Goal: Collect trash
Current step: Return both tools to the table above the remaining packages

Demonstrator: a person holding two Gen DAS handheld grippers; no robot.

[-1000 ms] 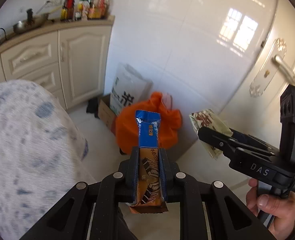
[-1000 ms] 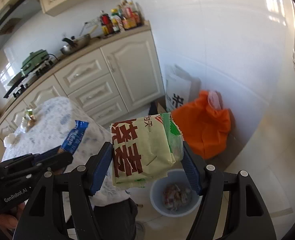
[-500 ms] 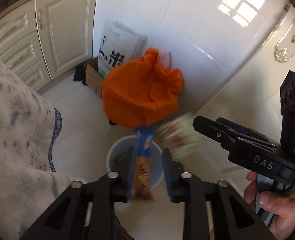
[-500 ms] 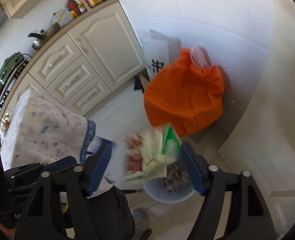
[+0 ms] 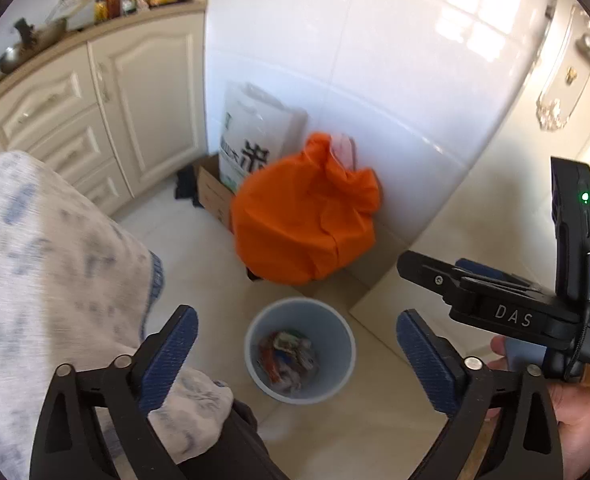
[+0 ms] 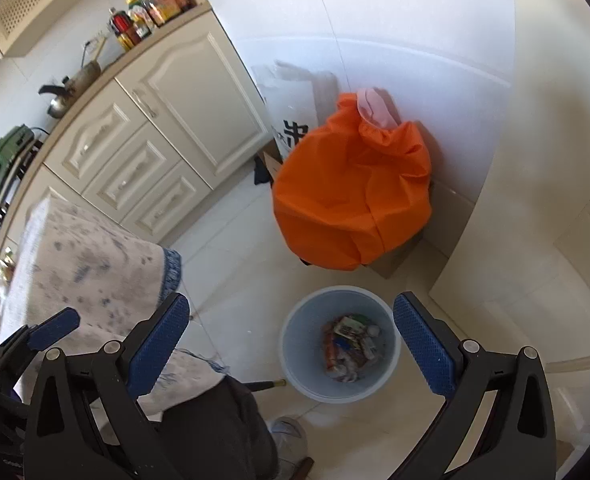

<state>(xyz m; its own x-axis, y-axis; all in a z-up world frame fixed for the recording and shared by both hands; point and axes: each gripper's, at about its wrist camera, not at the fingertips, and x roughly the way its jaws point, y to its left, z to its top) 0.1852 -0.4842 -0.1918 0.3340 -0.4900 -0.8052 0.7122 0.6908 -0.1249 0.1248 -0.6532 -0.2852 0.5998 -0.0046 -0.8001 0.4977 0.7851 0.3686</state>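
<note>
Round plastic bin (image 6: 295,376), crumpled wrappers (image 6: 349,346), ribbed pads (image 6: 157,346)

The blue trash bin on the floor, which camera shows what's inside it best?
The right wrist view: the blue trash bin sits unblocked between the open fingers, its crumpled wrappers sharp. The left wrist view also shows it whole, but slightly blurrier.
</note>
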